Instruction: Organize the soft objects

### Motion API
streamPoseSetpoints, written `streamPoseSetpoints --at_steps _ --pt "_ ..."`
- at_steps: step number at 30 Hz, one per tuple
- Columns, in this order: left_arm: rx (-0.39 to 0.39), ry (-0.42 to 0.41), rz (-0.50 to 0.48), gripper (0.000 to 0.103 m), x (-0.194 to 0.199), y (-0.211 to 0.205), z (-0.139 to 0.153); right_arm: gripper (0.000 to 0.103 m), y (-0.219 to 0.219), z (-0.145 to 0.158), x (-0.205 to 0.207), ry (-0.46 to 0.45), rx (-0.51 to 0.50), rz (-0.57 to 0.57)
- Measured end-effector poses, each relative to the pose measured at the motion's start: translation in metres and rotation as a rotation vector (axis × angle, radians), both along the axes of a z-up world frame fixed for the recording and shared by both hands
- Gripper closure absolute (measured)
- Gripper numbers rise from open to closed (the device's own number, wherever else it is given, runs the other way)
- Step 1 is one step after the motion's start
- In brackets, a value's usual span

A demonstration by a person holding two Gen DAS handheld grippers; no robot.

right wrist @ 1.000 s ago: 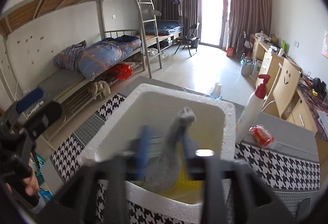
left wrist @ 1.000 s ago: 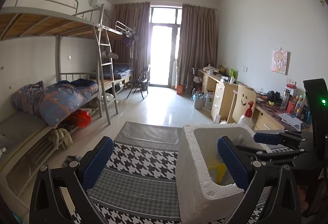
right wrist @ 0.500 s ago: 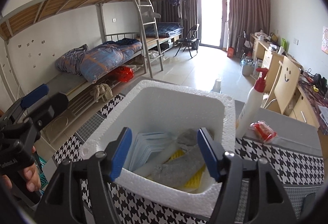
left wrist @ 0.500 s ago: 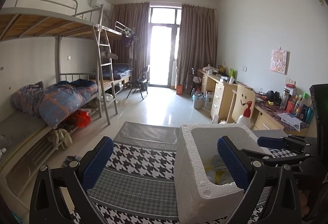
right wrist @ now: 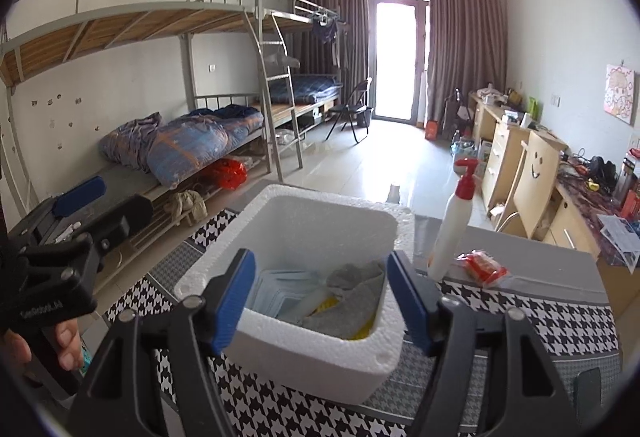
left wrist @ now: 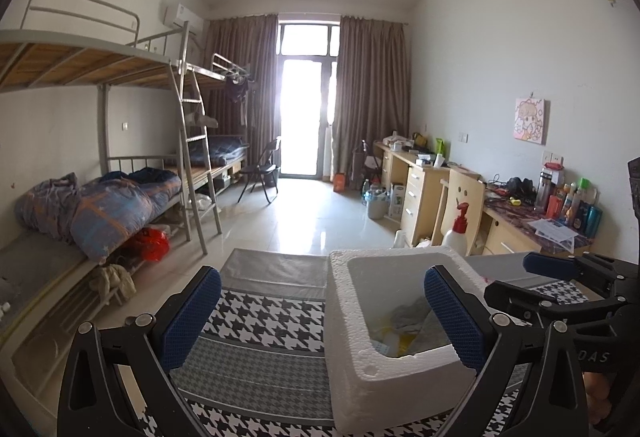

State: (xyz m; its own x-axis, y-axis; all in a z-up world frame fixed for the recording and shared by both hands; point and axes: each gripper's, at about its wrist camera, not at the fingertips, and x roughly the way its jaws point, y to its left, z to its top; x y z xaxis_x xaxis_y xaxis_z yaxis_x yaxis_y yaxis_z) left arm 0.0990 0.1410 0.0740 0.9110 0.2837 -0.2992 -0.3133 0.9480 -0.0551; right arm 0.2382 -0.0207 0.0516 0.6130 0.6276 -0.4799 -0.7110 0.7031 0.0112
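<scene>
- The right gripper (right wrist: 322, 297), black with blue ribbed pads, stands wide apart and holds nothing; its jaws have just been opening. It hangs in front of the near wall of the white foam box (right wrist: 308, 347), above the rim, with the box's inside showing between the pads.
- The left gripper (left wrist: 320, 317), also black with blue pads, is spread wide and empty, above the black-and-white houndstooth cloth (left wrist: 264, 321) on the table. Its right pad overlaps the box in view; whether it touches the foam I cannot tell.
- The crumpled grey sock (right wrist: 354, 293) lies inside the box, against the right inner wall, on top of something yellow (right wrist: 326, 307).
- A stack of pale blue flat pieces (right wrist: 280, 291) sits in the left part of the box, beside the sock.
- A white pump bottle with a red top (right wrist: 452, 225) stands upright on the table, just beside the box's far right corner.
- A small red packet (right wrist: 482, 267) lies near the bottle's base, apart from the box.
- A hand (right wrist: 36, 341) grips the left tool's handle at the lower left of the right view.
</scene>
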Motion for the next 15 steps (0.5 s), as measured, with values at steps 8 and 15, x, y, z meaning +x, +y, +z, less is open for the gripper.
streamPoseSetpoints --at_steps 8,15 --pt "0.014 -0.015 -0.024 0.001 -0.008 -0.011 0.004 0.01 -0.019 0.006 -0.008 -0.042 0.047 -0.032" --pt "0.022 -0.028 -0.042 0.001 -0.019 -0.015 0.006 0.009 -0.031 0.006 -0.016 -0.051 0.072 -0.052"
